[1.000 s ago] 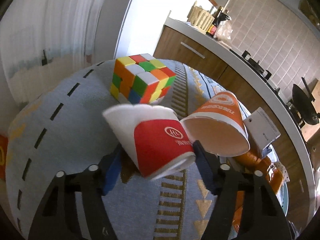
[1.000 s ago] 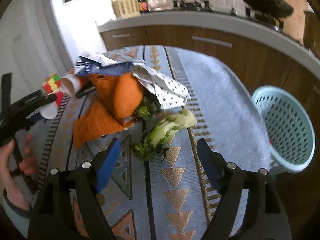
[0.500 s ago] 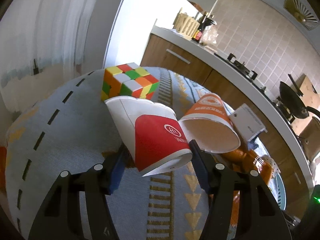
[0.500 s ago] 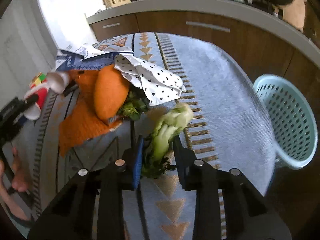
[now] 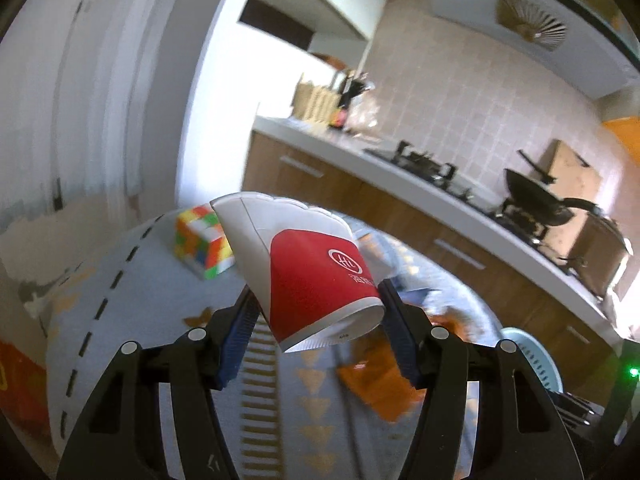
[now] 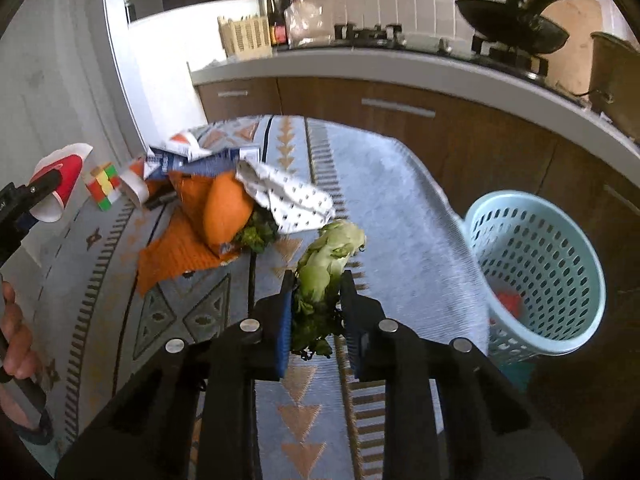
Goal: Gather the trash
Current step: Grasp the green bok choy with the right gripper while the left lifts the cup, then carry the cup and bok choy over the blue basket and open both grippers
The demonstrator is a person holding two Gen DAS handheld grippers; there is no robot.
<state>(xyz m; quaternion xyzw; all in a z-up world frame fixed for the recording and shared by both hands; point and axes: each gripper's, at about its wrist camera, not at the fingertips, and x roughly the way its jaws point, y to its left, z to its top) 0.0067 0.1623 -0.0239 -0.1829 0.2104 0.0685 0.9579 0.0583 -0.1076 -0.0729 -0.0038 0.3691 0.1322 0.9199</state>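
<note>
My left gripper [image 5: 316, 300] is shut on a red and white paper cup [image 5: 304, 264], held on its side above the table, rim away from me. In the right wrist view the same cup [image 6: 60, 184] shows at the far left, lifted off the cloth. My right gripper [image 6: 318, 288] is shut on a leafy green vegetable scrap [image 6: 328, 256], raised just over the patterned tablecloth [image 6: 400, 216]. A pale blue perforated basket [image 6: 536, 272] stands on the floor past the table's right edge, with something red inside.
On the table lie an orange paper cup [image 6: 134, 184], a colour cube [image 6: 102, 184], orange wrappers [image 6: 208, 220], a dotted white paper [image 6: 292, 196], blue and white packets [image 6: 200, 152] and more greens [image 6: 256, 234]. A kitchen counter with a stove and pans runs behind. A hand [image 6: 14, 340] holds the left tool.
The left gripper lifted the red cup up off the table and swung toward the counter. The right gripper closed on the vegetable scrap and raised it slightly.
</note>
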